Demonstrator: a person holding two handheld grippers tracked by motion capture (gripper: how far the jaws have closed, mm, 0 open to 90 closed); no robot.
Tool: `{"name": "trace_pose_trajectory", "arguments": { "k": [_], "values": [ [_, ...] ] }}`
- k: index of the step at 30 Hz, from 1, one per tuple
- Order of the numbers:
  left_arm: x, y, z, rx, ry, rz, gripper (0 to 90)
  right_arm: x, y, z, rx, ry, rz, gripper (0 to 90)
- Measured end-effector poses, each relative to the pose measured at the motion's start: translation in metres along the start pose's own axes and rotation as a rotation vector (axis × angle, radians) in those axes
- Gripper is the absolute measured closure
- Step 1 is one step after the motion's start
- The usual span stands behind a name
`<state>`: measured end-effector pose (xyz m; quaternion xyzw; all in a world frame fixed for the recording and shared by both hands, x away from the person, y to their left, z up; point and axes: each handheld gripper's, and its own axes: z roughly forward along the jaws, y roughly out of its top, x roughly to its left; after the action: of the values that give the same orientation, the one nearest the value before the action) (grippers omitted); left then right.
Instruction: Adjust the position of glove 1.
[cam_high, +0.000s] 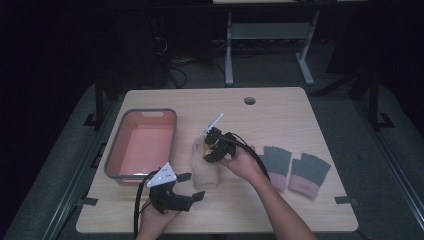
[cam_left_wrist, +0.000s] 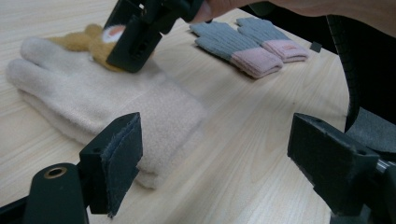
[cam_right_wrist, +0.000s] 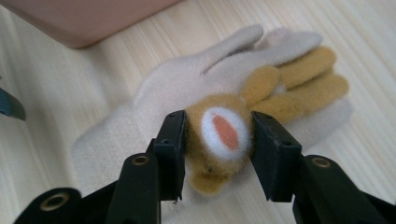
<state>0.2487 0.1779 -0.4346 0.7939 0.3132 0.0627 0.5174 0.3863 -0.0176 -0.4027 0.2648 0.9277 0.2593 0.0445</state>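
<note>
The light wooden table (cam_high: 280, 115) carries a cream fleece glove (cam_right_wrist: 177, 84), cuff toward the person, beside the pink tray (cam_high: 141, 145). Its brown plush animal patch (cam_right_wrist: 224, 135) is straddled by the right gripper (cam_right_wrist: 217, 144), jaws part-open, apparently touching its sides. The left gripper (cam_left_wrist: 215, 149) is held wide open, empty, near the cuff.

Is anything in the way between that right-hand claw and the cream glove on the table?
Nothing visible. The right gripper is right over the cream glove, its jaws either side of the brown fuzzy patch on it.
</note>
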Motion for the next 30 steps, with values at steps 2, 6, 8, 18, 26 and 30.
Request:
{"name": "trace_pose_trajectory", "arguments": {
  "k": [2, 6, 8, 18, 26, 30],
  "values": [
    [0.001, -0.001, 0.002, 0.001, -0.001, -0.011, 18.2, -0.001, -0.005, 0.005, 0.018, 0.004, 0.022, 55.0],
    [0.001, -0.001, 0.004, 0.014, -0.001, -0.021, 18.2, -0.003, -0.010, 0.009, 0.005, 0.014, 0.039, 51.1],
    [0.000, -0.001, 0.005, 0.014, 0.004, -0.023, 18.2, -0.004, -0.013, 0.007, -0.019, 0.023, 0.058, 44.7],
    [0.001, 0.000, 0.010, 0.031, 0.051, -0.088, 18.7, -0.004, -0.040, -0.011, -0.119, 0.053, 0.163, 34.4],
    [0.002, 0.007, 0.017, 0.051, 0.093, -0.142, 19.0, -0.002, -0.062, -0.016, -0.144, 0.050, 0.214, 32.0],
    [0.008, 0.016, 0.025, 0.067, 0.148, -0.199, 20.0, -0.003, -0.069, -0.019, -0.157, 0.040, 0.241, 31.3]
  ]
}}
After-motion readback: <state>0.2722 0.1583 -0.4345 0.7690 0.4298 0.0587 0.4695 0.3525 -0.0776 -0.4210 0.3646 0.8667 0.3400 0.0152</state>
